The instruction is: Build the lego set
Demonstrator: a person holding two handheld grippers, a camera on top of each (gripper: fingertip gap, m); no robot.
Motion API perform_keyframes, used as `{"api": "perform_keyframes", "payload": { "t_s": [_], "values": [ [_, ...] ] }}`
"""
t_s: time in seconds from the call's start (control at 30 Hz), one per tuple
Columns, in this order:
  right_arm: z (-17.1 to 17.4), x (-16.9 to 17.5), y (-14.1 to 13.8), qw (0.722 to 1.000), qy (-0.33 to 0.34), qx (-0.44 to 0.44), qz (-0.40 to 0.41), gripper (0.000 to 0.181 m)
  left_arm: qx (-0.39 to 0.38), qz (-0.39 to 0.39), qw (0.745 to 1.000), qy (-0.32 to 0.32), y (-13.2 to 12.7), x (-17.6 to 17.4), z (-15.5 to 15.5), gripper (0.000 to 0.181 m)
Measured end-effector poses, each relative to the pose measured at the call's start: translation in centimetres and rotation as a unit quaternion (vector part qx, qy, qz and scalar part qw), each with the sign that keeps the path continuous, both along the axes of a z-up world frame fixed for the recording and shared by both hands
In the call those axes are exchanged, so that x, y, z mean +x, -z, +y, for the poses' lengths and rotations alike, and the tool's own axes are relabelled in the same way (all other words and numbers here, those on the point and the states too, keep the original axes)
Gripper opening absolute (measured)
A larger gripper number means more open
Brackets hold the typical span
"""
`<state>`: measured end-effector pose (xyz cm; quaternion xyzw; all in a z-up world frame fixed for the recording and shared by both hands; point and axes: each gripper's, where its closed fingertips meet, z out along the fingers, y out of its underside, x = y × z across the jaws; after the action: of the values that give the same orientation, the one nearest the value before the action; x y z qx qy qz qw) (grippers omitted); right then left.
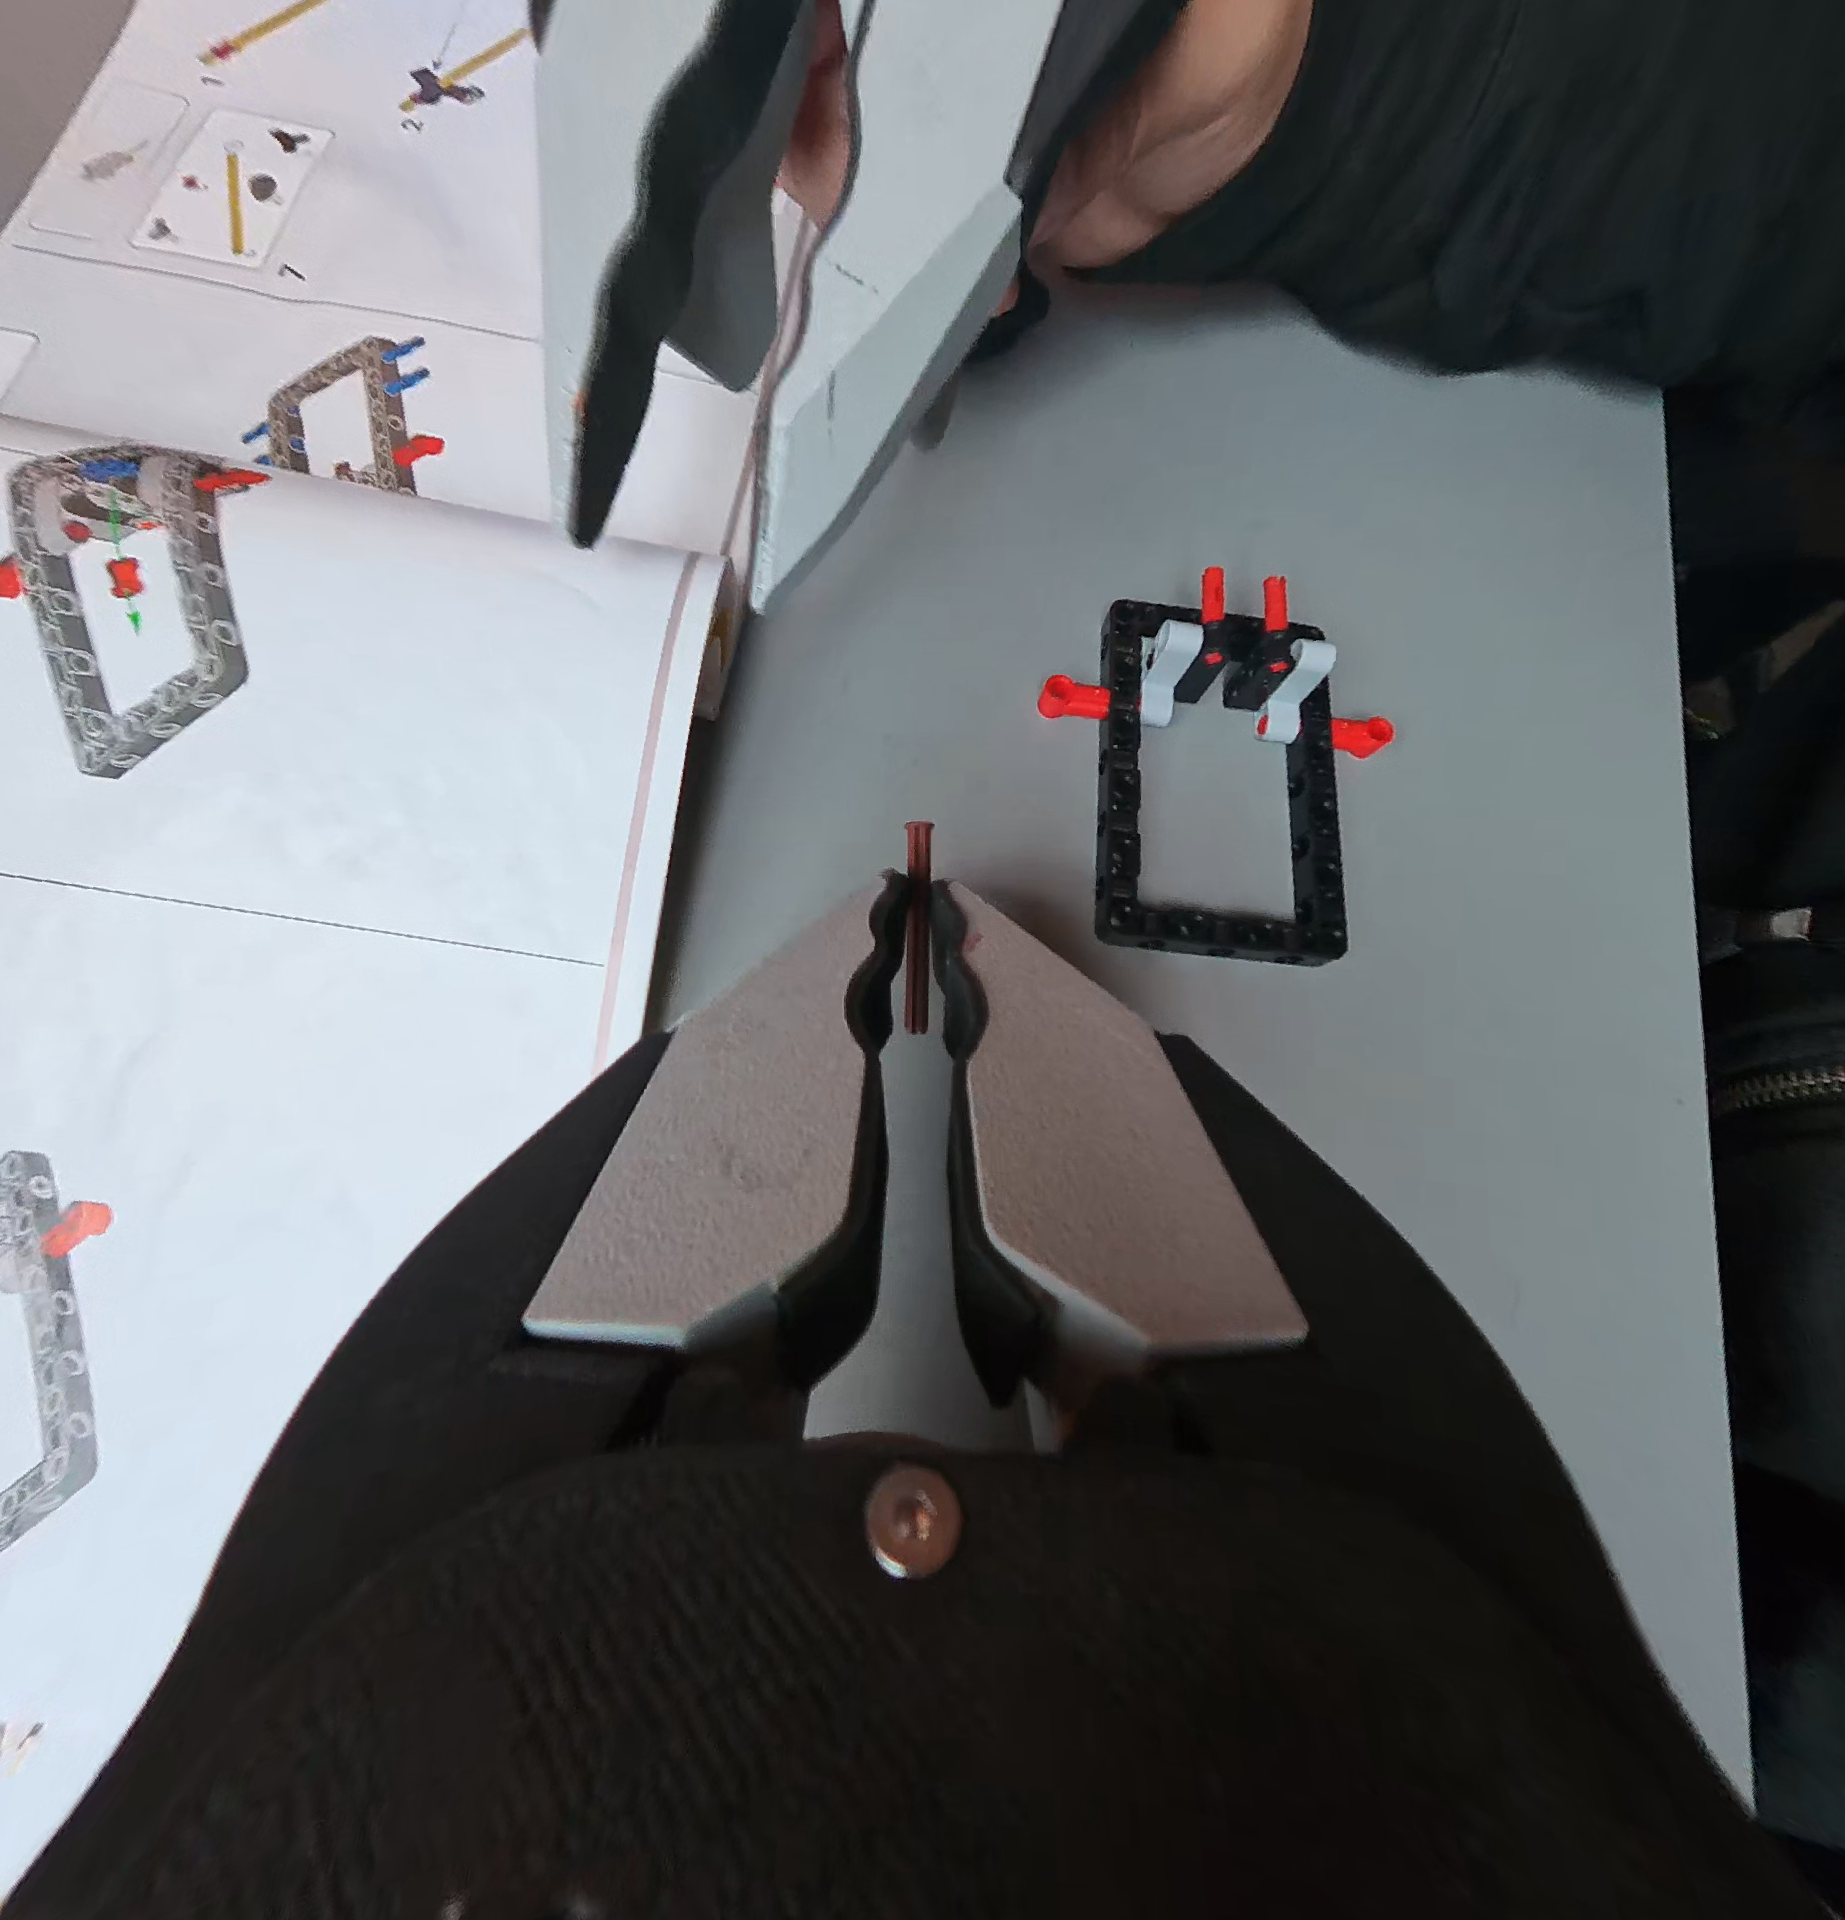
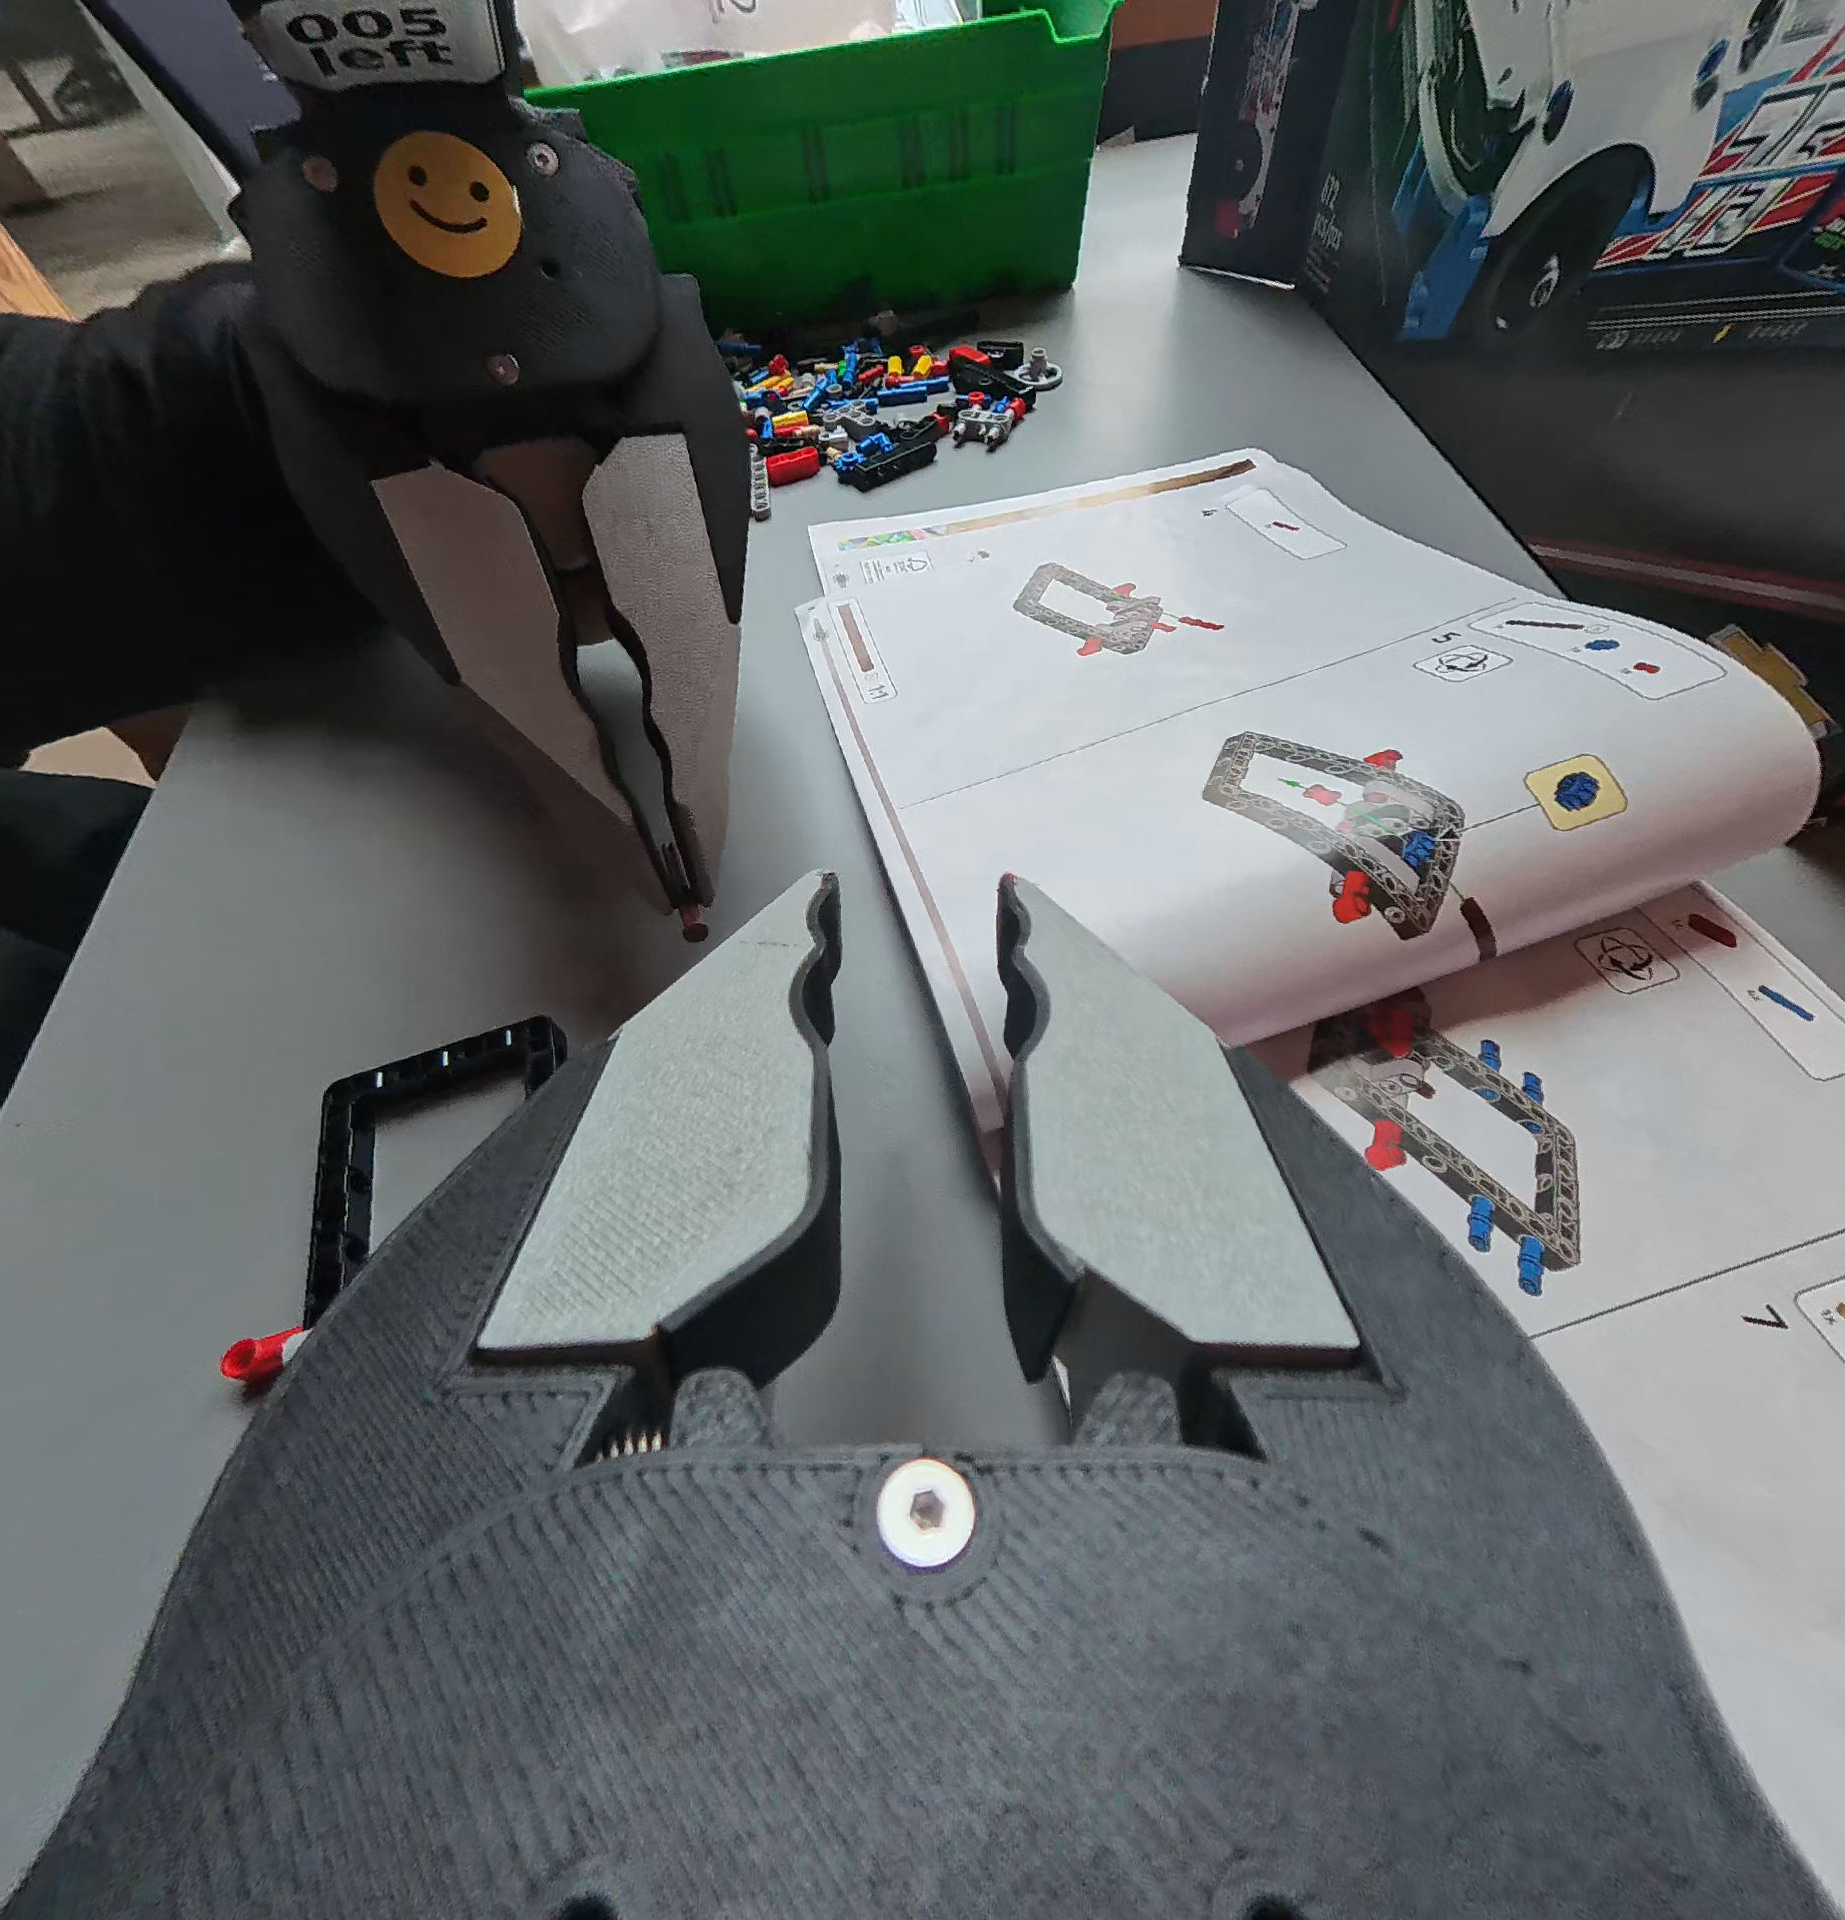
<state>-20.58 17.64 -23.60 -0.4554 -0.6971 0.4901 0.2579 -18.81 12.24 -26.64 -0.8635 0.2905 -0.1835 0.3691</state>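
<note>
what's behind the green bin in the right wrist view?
Only clear plastic bags poke above the green bin; whatever else is behind its wall is hidden. Loose lego pieces lie in front of it on the table.

Hobby desk: grey table (image 2: 274, 935), green parts bin (image 2: 845, 177), instruction booklet (image 2: 1261, 727).

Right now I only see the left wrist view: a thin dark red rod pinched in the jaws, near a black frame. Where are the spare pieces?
Observer: A pile of loose pieces lies on the table before a green bin.
Operator: Is the other gripper holding anything?
Observer: No, the right gripper is empty, jaws apart.
Operator: Anything else?
Observer: A printed box stands beside the bin.
</note>
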Motion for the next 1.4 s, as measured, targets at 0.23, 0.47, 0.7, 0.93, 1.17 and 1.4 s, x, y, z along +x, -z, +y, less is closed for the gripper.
{"api": "perform_keyframes", "payload": {
  "t_s": [0.23, 0.47, 0.7, 0.93, 1.17, 1.4],
  "values": [
    [-0.9, 0.2, -0.8, 1.0, -0.022, -0.008, 0.018, 0.028, 0.073, -0.021, 0.996, -0.056, -2.7, -1.7, 1.7, 0.002],
    [-1.9, 0.6, -1.6, 0.998, -0.048, -0.026, 0.034, 0.026, 0.101, -0.025, 0.993, -0.052, -3.6, -1.4, 1.9, 0.002],
    [-2.6, 0.5, -0.7, 0.998, -0.054, -0.001, 0.022, 0.027, 0.091, -0.01, 0.995, -0.039, -2.6, -1.1, 1.7, 0.002],
    [-3.2, 0.6, -0.6, 0.997, -0.067, 0.007, 0.024, 0.026, 0.095, -0.01, 0.995, -0.034, -2.7, -0.8, 1.6, 0.002],
    [-3.5, 0.6, -0.2, 0.997, -0.073, 0.023, 0.02, 0.022, 0.098, -0.02, 0.994, -0.036, -2.9, -0.8, 1.7, 0.002],
    [-3.7, 0.6, -0.1, 0.996, -0.076, 0.031, 0.026, 0.017, 0.101, -0.009, 0.995, -0.025, -2.8, -0.5, 1.5, 0.002]
  ]
}}
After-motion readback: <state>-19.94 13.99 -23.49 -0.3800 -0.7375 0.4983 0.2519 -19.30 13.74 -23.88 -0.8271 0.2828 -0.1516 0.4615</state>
